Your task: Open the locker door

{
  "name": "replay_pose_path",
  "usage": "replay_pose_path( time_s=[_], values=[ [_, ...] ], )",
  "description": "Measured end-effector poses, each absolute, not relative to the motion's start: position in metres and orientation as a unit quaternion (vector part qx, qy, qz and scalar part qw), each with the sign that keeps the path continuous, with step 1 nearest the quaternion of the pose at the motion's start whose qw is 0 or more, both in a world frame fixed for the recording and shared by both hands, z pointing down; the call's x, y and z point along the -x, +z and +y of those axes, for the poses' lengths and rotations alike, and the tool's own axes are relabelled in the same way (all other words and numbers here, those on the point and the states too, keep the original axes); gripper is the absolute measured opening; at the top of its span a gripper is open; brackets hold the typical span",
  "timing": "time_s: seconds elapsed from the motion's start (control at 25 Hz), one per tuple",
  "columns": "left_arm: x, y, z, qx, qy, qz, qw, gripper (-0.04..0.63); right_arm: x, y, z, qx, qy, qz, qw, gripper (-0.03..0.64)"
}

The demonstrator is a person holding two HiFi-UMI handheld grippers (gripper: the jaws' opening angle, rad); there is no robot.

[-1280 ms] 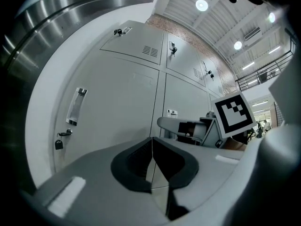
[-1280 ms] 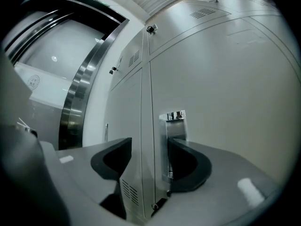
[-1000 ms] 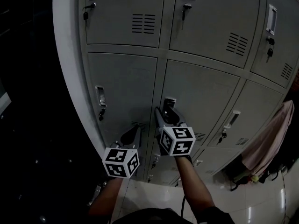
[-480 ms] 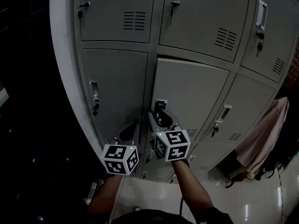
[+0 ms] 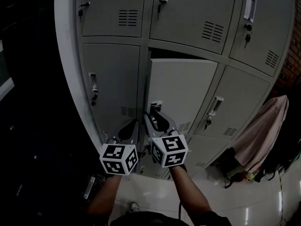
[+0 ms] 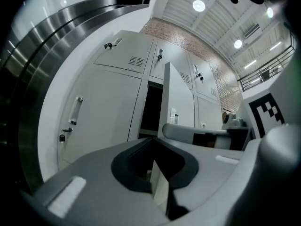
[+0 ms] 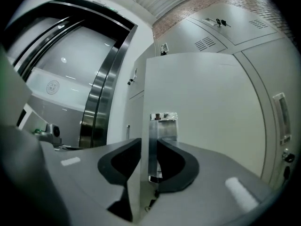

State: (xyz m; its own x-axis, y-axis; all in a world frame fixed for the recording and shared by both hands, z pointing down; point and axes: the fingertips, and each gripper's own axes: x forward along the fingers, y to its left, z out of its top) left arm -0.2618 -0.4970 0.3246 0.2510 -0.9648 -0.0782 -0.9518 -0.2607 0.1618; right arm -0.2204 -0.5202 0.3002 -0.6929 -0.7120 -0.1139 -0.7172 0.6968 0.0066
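Observation:
The grey middle locker door (image 5: 183,88) stands swung partly out, with a dark gap (image 5: 183,54) above its top edge. My right gripper (image 5: 153,117) has its jaws closing on the door's free edge at the chrome handle (image 5: 155,106). In the right gripper view the door edge and the handle (image 7: 163,126) lie between the dark pads of the right gripper (image 7: 149,145), one pad on each side. My left gripper (image 5: 134,125) hangs just left of it, shut and holding nothing. The left gripper view looks past the left gripper (image 6: 154,142) at the open door (image 6: 178,98) and the dark locker inside (image 6: 151,107).
Closed lockers surround the open one; the left neighbour has its own handle (image 5: 93,84) and a small padlock. A pink cloth (image 5: 261,135) hangs at the right. Glossy floor tiles (image 5: 150,192) lie below. A steel frame (image 7: 96,107) stands to the far left.
The middle locker door has swung out from flush to partly open. My right gripper has come back toward me with the door's edge; the left gripper has stayed beside it.

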Motion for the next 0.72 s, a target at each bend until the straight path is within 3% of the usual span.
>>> replay_pose_path(
  time_s=[0.72],
  values=[
    [0.179, 0.332, -0.414, -0.789, -0.077, -0.608, 0.045, 0.006, 0.14, 0.303, -0.435, 0.379, 0.033, 0.923, 0.055, 0.095]
  ],
)
